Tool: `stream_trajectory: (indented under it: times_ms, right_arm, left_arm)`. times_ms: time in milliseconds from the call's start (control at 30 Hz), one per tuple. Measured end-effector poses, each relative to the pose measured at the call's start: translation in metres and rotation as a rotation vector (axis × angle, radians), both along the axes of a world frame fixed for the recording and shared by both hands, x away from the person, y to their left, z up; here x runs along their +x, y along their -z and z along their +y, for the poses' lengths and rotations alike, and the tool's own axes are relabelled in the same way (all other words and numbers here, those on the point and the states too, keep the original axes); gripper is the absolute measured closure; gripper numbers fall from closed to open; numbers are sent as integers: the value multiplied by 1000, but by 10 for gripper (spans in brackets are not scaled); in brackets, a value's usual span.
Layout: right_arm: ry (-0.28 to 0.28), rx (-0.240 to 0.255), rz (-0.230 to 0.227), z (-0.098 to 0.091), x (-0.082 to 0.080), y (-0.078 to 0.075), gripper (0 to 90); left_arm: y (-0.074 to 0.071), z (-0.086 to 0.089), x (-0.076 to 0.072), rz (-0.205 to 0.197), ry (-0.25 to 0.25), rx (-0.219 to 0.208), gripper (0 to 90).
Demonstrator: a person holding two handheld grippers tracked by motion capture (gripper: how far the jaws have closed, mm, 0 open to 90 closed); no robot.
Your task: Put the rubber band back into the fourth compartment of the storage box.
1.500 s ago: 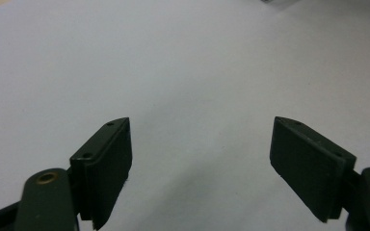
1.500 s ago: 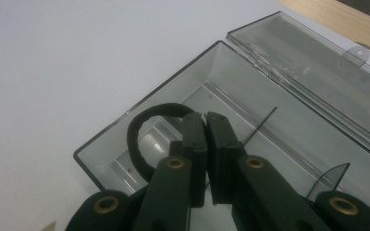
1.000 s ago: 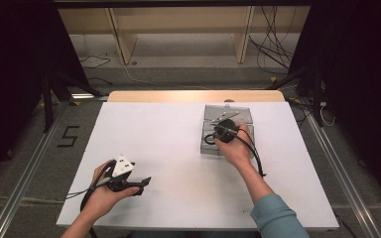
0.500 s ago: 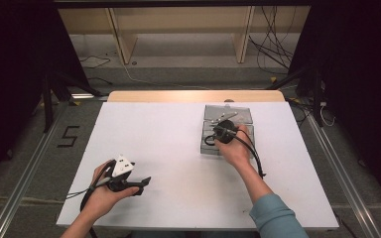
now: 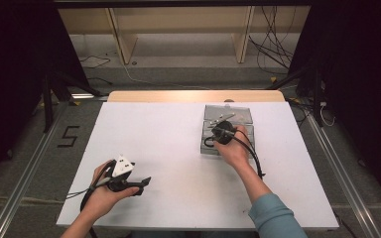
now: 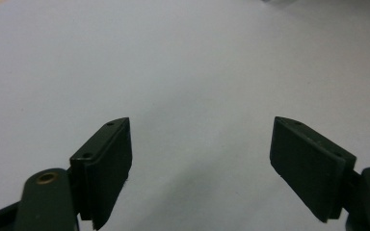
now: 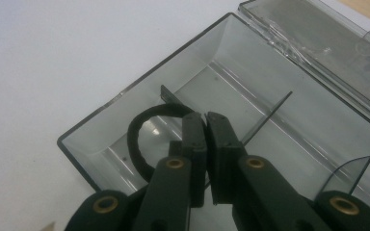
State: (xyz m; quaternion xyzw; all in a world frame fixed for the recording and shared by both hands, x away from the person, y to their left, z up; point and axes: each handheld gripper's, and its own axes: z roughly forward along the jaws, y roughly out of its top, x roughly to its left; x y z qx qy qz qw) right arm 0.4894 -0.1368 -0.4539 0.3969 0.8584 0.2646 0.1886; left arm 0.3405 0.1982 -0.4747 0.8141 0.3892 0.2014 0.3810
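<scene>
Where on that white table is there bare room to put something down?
Bare: the table from its left edge across to the clear box, and the front strip between the two forearms. Crowded: around the box, where the right gripper holds a black band.

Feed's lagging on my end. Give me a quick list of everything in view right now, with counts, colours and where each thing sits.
Table: one, white top with a wooden strip along the far edge, centre of the high view.
Box: one, clear smoky plastic with thin dividers, lid open toward the far side, on the table's right half.
Band: one, black loop, hanging into the box's near end compartment from the right tool.
Shelf frame: one, pale wood, on the floor beyond the table.
Cables: several, black, on the floor at far right.
Left tool: one, black, open, held over bare table at near left.
Right tool: one, black, shut on the band, above the box.
</scene>
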Motion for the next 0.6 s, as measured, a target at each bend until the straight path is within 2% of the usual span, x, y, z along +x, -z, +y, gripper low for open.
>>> stream_trajectory:
  times_ms: [600]
  right_arm:
    - [-4, -17, 20, 3, 2, 5, 871]
  left_arm:
    - [0, 0, 0, -1, 0, 0, 226]
